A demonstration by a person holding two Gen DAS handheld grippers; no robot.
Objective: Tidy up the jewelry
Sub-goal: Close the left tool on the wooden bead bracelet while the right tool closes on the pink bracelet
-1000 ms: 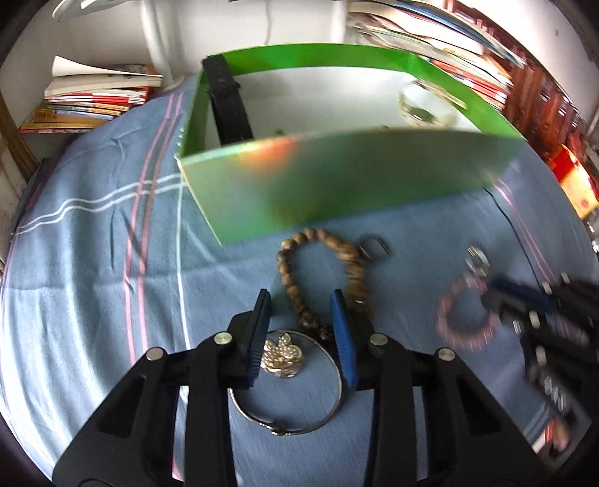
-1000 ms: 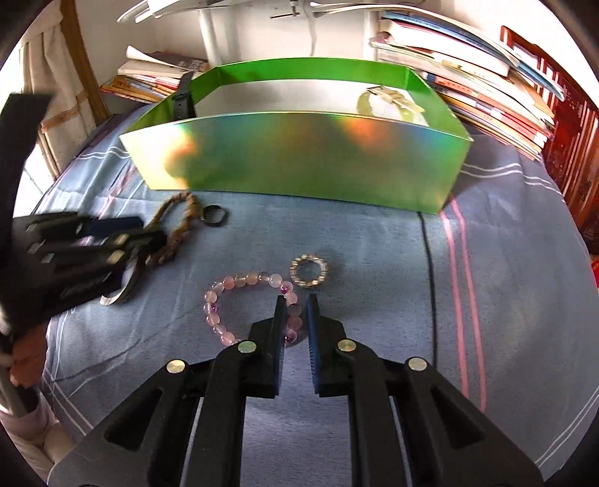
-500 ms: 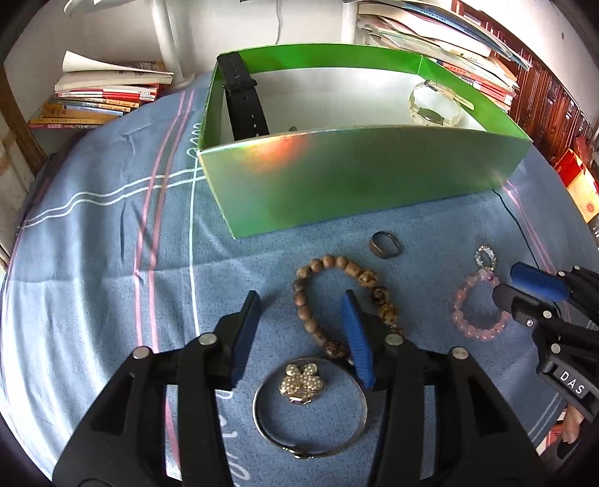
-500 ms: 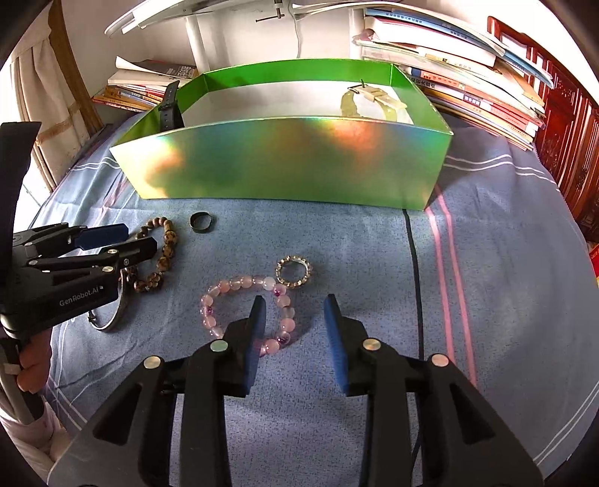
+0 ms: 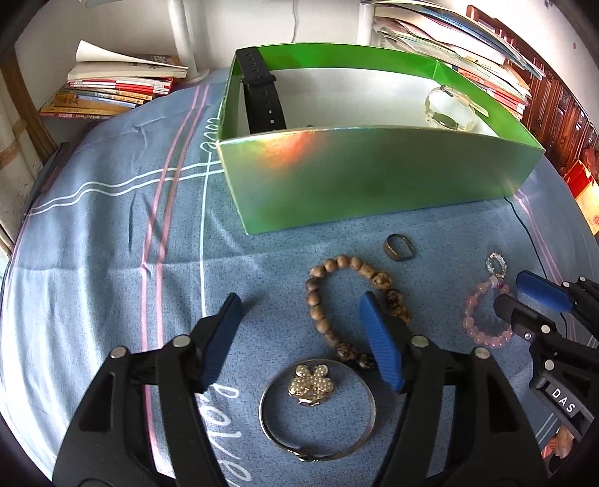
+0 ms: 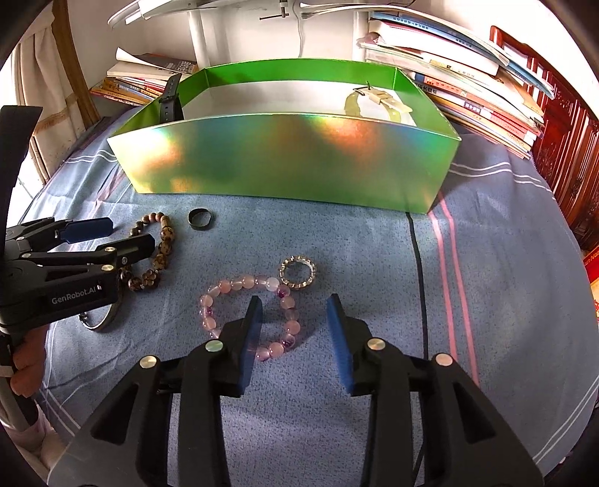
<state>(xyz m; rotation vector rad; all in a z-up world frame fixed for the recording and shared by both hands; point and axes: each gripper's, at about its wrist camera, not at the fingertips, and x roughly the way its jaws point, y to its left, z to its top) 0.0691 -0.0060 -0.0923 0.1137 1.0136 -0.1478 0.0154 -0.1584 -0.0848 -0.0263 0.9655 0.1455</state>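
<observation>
My left gripper (image 5: pixel 299 303) hovers over the blue cloth, its jaws opening and gripping nothing. Part of the wooden bead bracelet (image 5: pixel 313 298) lies between them. Nearer me, a pearl flower brooch (image 5: pixel 311 380) rests inside a silver bangle (image 5: pixel 370 404). My right gripper (image 6: pixel 295 303) is also opening, with nothing pressed. It stands above the right side of the pink bead bracelet (image 6: pixel 239 283), beside a crystal ring (image 6: pixel 312 271). A dark ring (image 6: pixel 194 221) lies before the green box (image 6: pixel 284 161). The box holds a black watch strap (image 5: pixel 262 97) and a pale watch (image 5: pixel 449 108).
Stacks of books (image 6: pixel 468 75) crowd the back right, with more books (image 5: pixel 112 90) at the back left. A white lamp post (image 6: pixel 198 33) rises behind the box. Dark wooden furniture (image 6: pixel 561 131) stands at the right. A hand (image 6: pixel 22 359) holds the left gripper (image 6: pixel 131 234).
The left jaws have spread wide and drawn back from the brooch, which now lies free inside the bangle. The right jaws went from nearly shut to apart over the pink bracelet.
</observation>
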